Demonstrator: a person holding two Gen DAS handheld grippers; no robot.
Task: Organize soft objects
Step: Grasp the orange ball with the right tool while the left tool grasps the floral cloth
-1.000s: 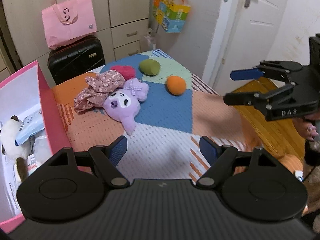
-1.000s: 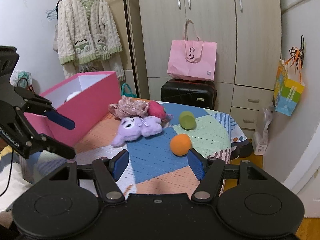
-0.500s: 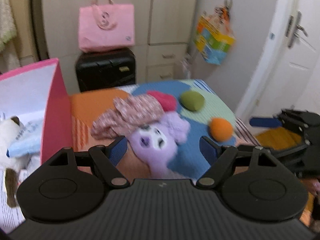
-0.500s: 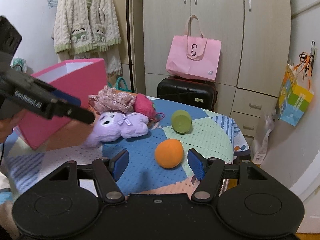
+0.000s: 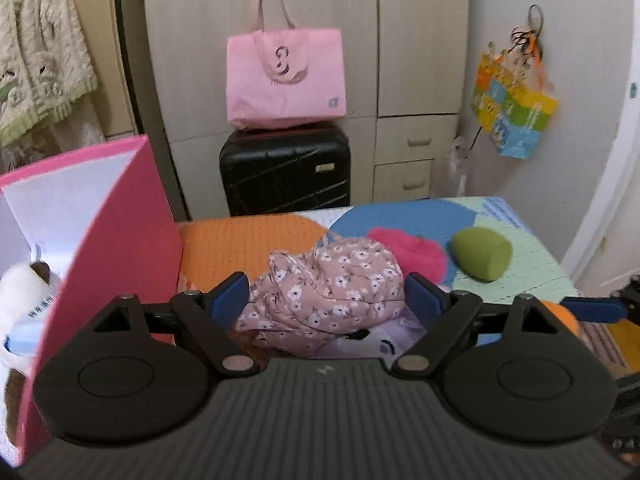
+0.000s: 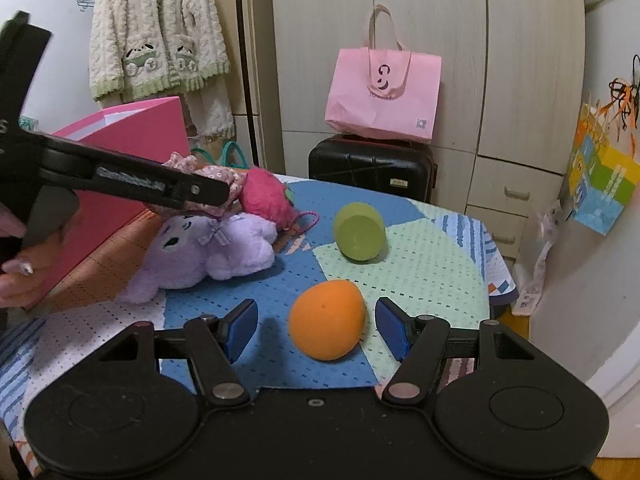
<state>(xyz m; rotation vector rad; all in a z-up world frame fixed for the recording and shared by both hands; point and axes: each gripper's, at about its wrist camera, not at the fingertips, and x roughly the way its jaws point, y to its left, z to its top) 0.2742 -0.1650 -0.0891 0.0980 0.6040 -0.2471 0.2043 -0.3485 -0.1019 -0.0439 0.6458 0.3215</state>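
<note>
My left gripper point(image 5: 326, 298) stands wide, its blue pads either side of the floral cloth point(image 5: 324, 294), which lies bunched on the patchwork table point(image 6: 420, 264) beside the pink box point(image 5: 116, 248); whether the pads touch the fabric I cannot tell. The cloth's long axis runs across my fingers, left to right, draped over the purple plush point(image 6: 208, 252), whose body stretches toward the table's near left edge. My right gripper point(image 6: 316, 326) is also spread wide, with the orange ball point(image 6: 327, 319) between its pads, close to the right one and clear of the left. The green ball point(image 6: 359, 231) sits farther back, the pink plush point(image 6: 266, 196) against the cloth.
</note>
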